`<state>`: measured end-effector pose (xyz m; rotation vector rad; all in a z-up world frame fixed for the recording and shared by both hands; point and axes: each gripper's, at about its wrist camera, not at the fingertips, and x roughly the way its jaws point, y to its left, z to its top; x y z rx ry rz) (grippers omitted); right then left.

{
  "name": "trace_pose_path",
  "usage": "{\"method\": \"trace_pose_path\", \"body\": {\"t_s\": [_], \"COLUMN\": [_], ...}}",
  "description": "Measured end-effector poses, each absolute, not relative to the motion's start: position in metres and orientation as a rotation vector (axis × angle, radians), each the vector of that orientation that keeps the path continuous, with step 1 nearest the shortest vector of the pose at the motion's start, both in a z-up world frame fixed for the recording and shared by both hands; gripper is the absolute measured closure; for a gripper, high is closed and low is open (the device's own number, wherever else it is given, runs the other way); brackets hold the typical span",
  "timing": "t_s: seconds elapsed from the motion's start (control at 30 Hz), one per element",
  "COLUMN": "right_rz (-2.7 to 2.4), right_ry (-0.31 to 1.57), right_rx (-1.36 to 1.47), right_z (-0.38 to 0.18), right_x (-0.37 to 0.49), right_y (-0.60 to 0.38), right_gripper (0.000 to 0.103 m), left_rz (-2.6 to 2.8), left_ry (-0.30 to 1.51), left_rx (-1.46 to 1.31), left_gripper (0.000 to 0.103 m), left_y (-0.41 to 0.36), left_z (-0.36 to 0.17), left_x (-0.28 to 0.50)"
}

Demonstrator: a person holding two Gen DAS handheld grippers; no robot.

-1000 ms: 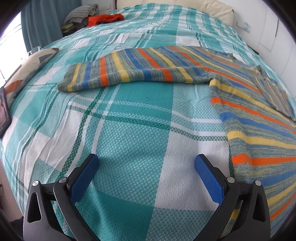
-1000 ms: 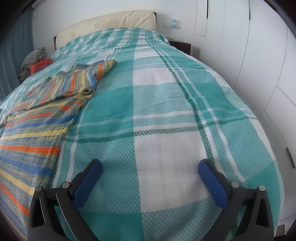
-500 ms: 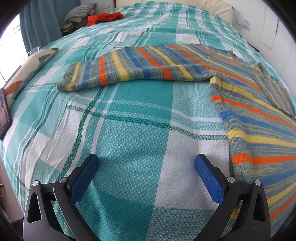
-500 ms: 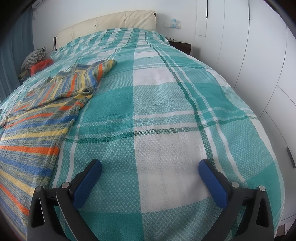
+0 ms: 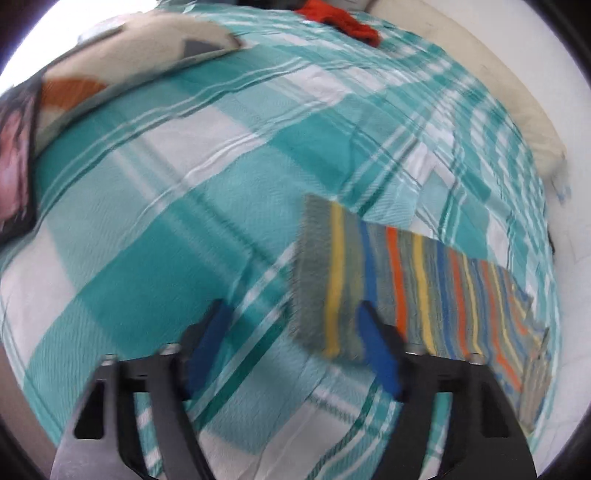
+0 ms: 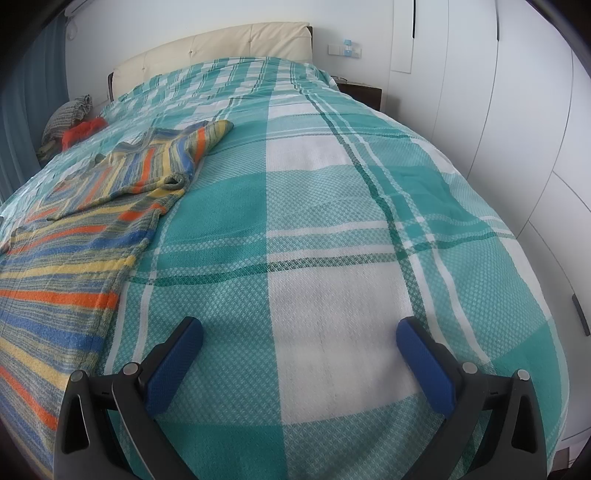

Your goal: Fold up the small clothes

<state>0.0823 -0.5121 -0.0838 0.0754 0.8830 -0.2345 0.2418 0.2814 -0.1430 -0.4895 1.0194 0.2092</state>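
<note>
Out ahead of both tools is the big teal-and-white plaid woven bedspread point(image 6: 332, 229), covering the whole bed up to a cream padded headboard point(image 6: 221, 44), with white wardrobe doors point(image 6: 517, 129) off to the right gripper's right. The multicoloured striped knit sweater point(image 6: 66, 236) lies spread flat to the left of the right gripper point(image 6: 299, 354), probably laid out like that so the sleeves can be folded in first. That right gripper hangs with its blue pads spread wide and nothing between them, just parked over bare bedspread. The left gripper point(image 5: 291, 350) is at the cuff end of one striped sleeve point(image 5: 332, 280); its jaws are closing, and the cuff sits just by the right-hand pad point(image 5: 376, 350), not clearly between them, though the picture is blurry. Further out from it are a patterned cushion point(image 5: 147, 48) and some crumpled red cloth point(image 5: 347, 22).
</note>
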Motion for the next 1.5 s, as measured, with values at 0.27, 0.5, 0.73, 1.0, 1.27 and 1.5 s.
{"method": "trace_pose_path", "body": {"t_s": [0.27, 0.5, 0.73, 1.0, 1.27, 1.5], "right_rz": [-0.236, -0.237, -0.235, -0.237, -0.242, -0.240], "right_ry": [0.883, 0.885, 0.884, 0.886, 0.887, 0.886], "right_rx": [0.073, 0.070, 0.072, 0.070, 0.062, 0.063], "right_z": [-0.084, -0.085, -0.085, -0.085, -0.086, -0.086], "right_x": [0.084, 0.085, 0.086, 0.087, 0.087, 0.088], "right_y": [-0.512, -0.512, -0.513, -0.512, -0.511, -0.511], "right_gripper": [0.000, 0.000, 0.000, 0.000, 0.000, 0.000], "left_rz": [-0.100, -0.514, -0.568, -0.179, 0.023, 0.051], "left_ry": [0.849, 0.773, 0.961, 0.972, 1.043, 0.969], "left_rx": [-0.345, -0.162, -0.143, -0.121, -0.090, -0.038], "left_gripper": [0.101, 0.098, 0.026, 0.015, 0.014, 0.000], "left_y": [0.192, 0.008, -0.062, 0.090, 0.154, 0.147], "left_z": [-0.026, 0.045, -0.013, -0.055, -0.142, -0.159], "left_x": [0.253, 0.240, 0.242, 0.219, 0.177, 0.158]}}
